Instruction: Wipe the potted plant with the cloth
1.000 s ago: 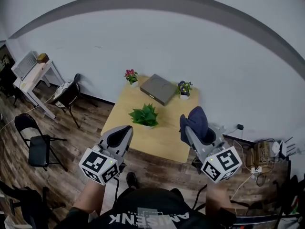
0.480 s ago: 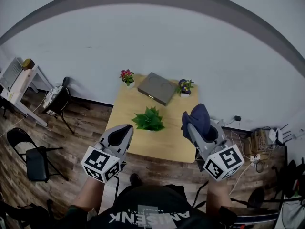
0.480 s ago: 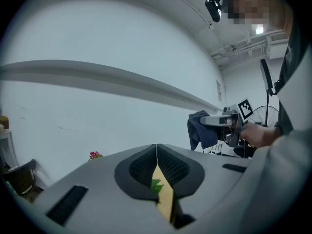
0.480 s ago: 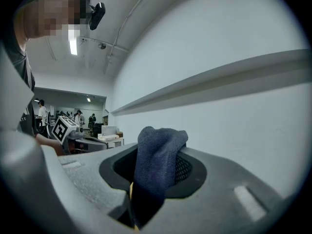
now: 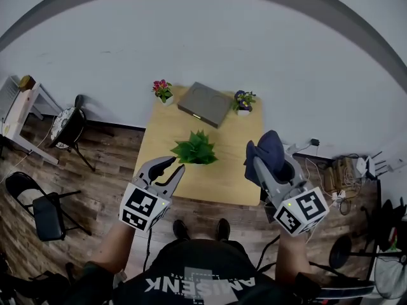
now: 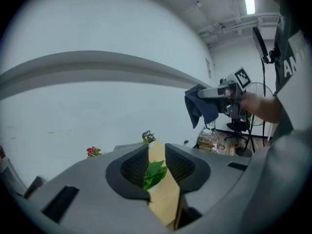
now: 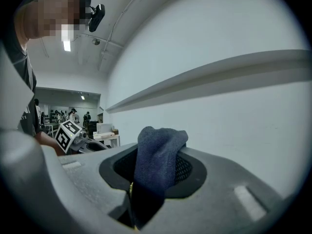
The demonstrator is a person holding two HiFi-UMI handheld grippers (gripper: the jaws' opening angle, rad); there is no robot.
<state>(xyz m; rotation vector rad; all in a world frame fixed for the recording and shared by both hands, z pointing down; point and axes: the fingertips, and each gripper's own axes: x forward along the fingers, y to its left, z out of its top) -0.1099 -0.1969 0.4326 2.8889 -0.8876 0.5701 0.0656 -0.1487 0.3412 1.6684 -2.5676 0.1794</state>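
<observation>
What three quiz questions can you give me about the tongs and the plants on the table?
1. True or false: the left tongs are clamped on the green potted plant.
2. What do the right tongs hold? A a dark blue cloth, B a flower, C a book.
3. How many small flower pots stand at the table's far edge?
Key: 1 false, their jaws stand apart, having just been opening, and grip nothing. 2 A. 3 two: the pink-flowered pot and the purple-flowered pot.
</observation>
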